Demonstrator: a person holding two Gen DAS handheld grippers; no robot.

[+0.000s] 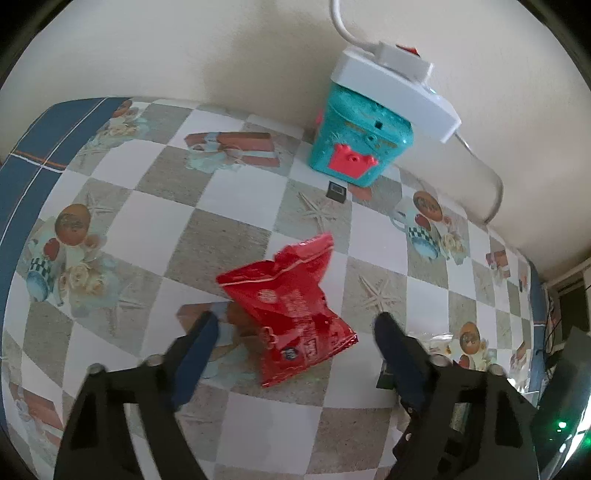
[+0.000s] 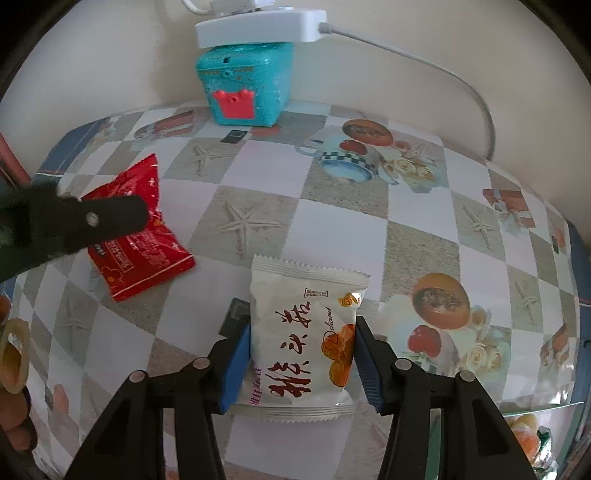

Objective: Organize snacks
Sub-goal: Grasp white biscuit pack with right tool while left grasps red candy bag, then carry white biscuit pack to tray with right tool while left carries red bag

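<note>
White packet (image 2: pixel 303 343) pinched in right claw (image 2: pixel 301 363); left claw (image 1: pixel 295 325) spread around red packet (image 1: pixel 291 306)

Glossy red foil packet (image 1: pixel 291 314), matt white wrapper (image 2: pixel 303 343)

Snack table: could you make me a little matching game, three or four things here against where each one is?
Things:
1. red snack packet
2. white snack packet
3. teal toy box
4. white power strip

Places:
A. on top of the teal box
B. clamped in the right gripper
C. by the wall
D. flat on the tablecloth, between the open left gripper's fingers

Pairs: 1-D, 2-B, 3-C, 4-A
</note>
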